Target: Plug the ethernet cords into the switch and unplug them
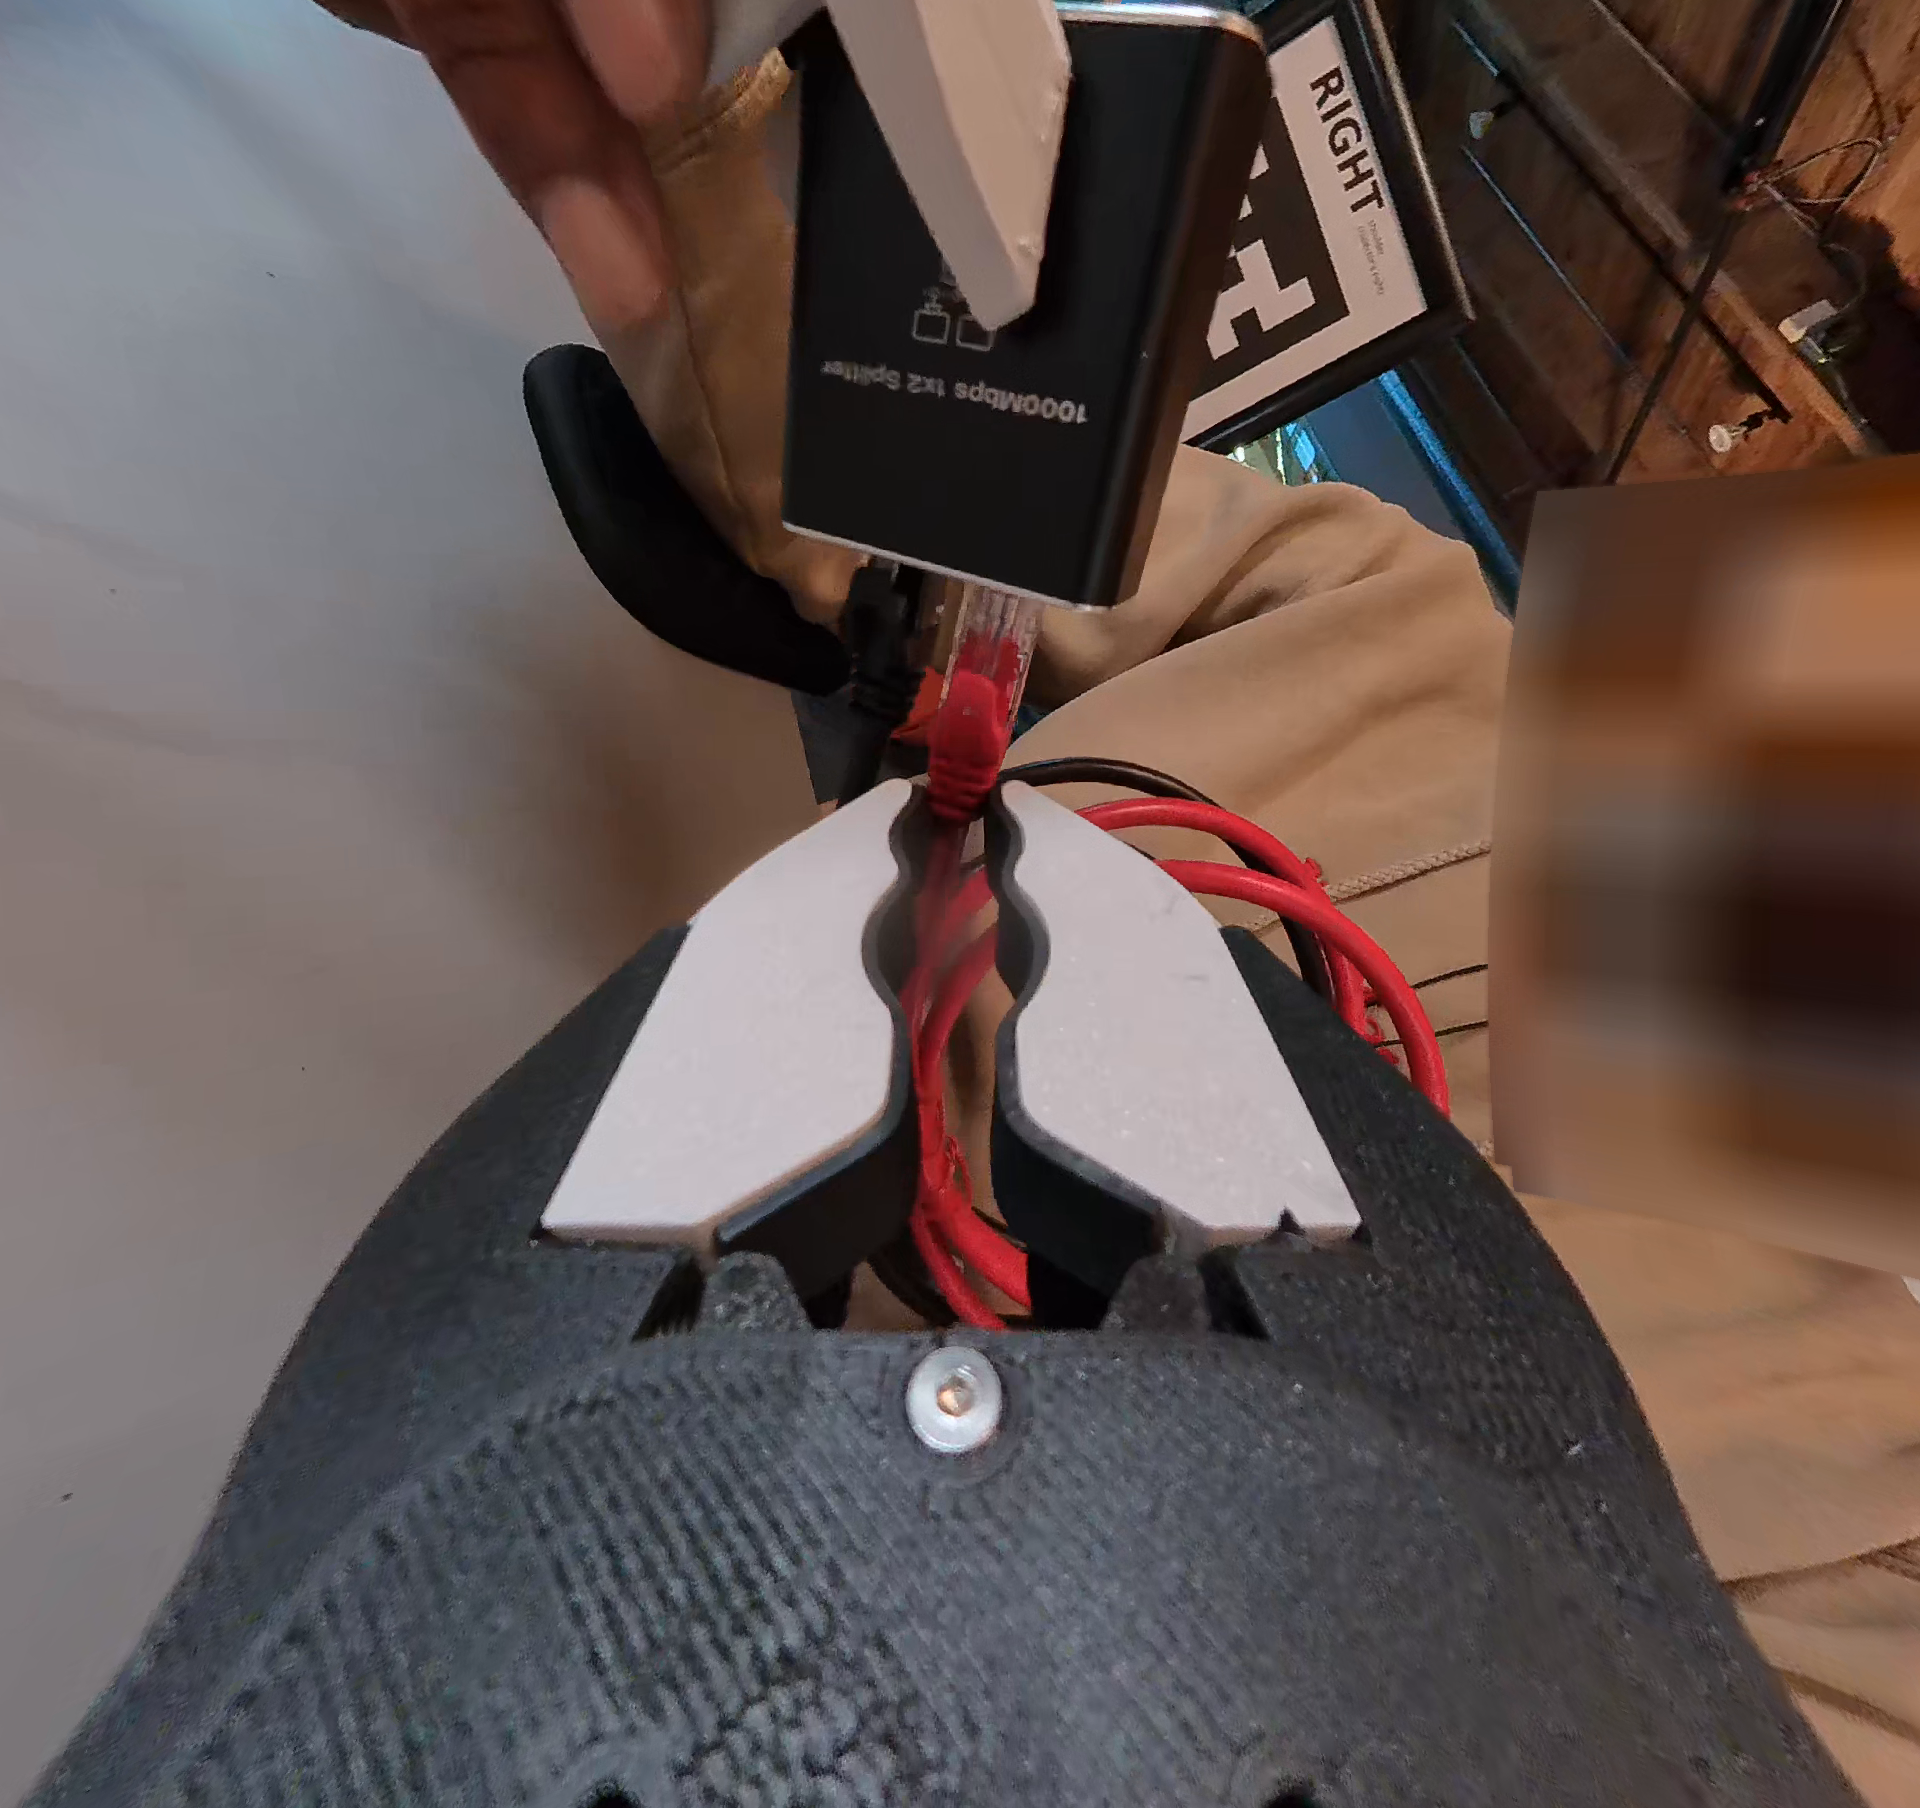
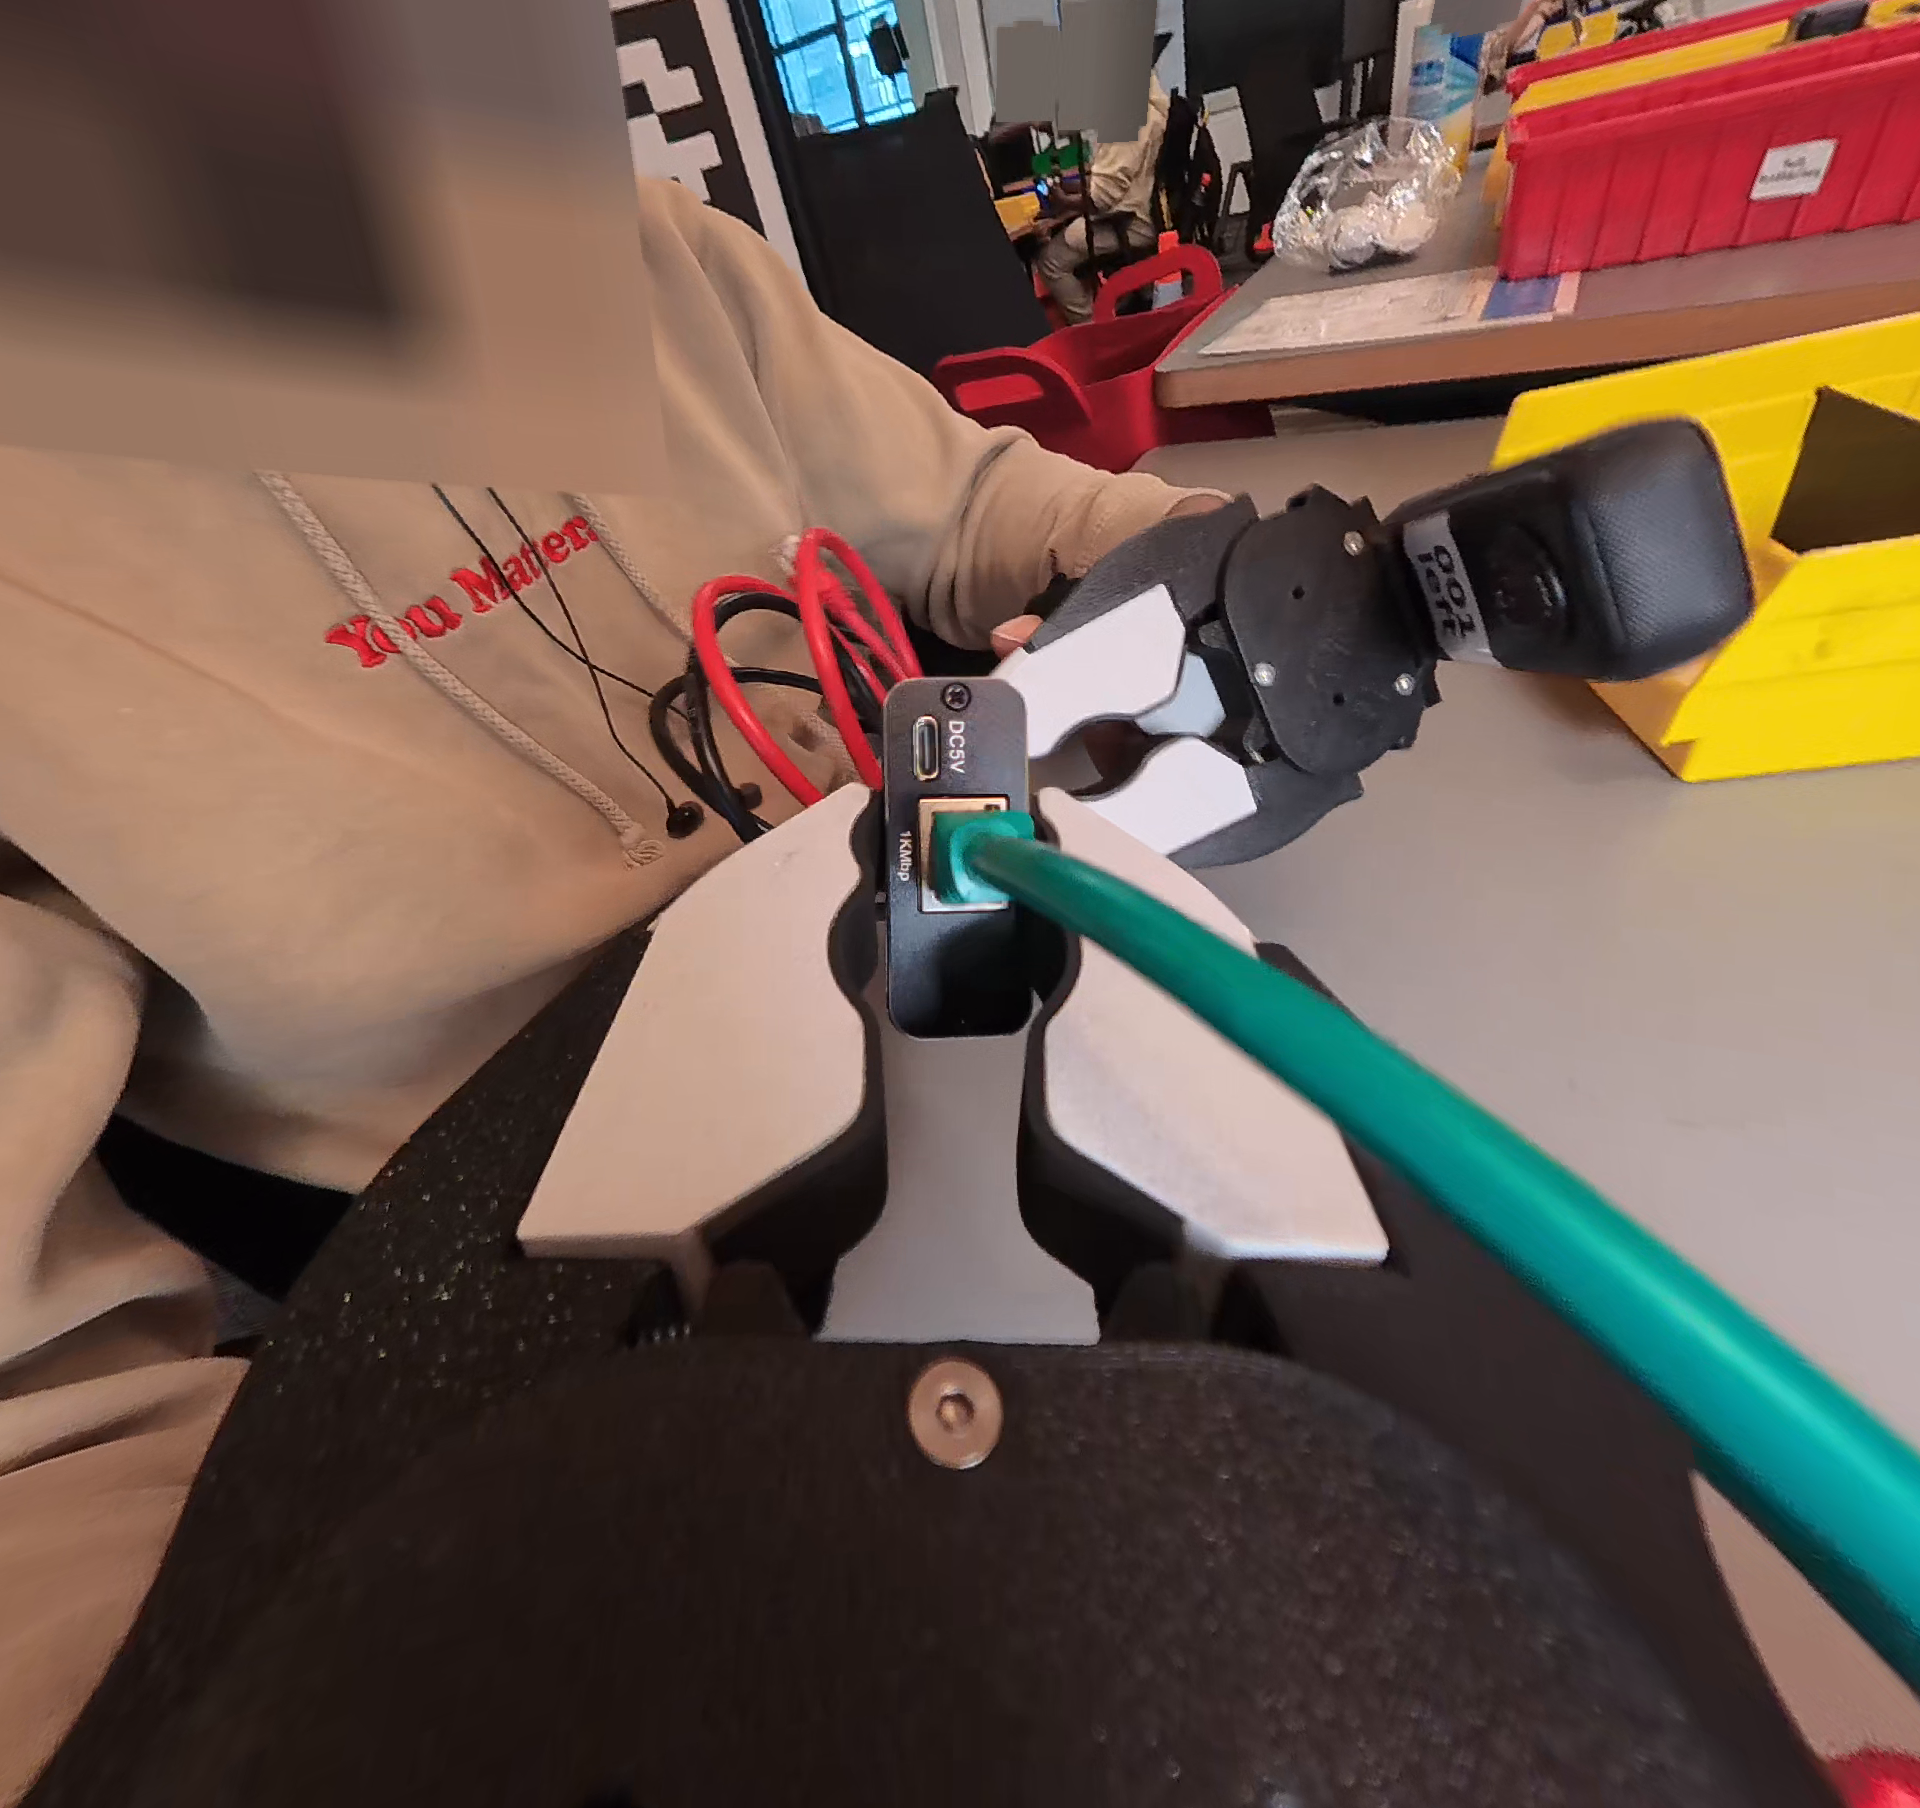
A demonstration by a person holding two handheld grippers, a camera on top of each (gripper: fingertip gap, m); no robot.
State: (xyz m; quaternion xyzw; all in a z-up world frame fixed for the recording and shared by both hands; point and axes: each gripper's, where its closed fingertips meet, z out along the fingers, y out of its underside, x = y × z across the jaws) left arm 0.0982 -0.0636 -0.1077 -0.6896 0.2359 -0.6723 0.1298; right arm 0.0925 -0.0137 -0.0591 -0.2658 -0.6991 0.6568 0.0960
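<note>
The switch [image 1: 987, 304] is a small black box held in the air. My right gripper [image 2: 956, 808] is shut on its sides; one of its white fingers [image 1: 935, 96] lies across the switch's face in the left wrist view. A green ethernet cord [image 2: 1351, 1062] is plugged into the port on the near end of the switch [image 2: 956, 750]. My left gripper [image 1: 956, 802] is shut on the boot of a red ethernet cord [image 1: 971, 719], whose clear plug sits in a port on the switch's other end. A black cord [image 1: 878, 657] is plugged in beside it.
The red and black cords hang in loops [image 2: 800, 657] in front of a person in a beige hoodie [image 2: 364, 771]. My left gripper [image 2: 1060, 735] shows behind the switch. A grey table [image 2: 1507, 927] carries yellow bins [image 2: 1787, 636]; red bins [image 2: 1714, 148] stand farther back.
</note>
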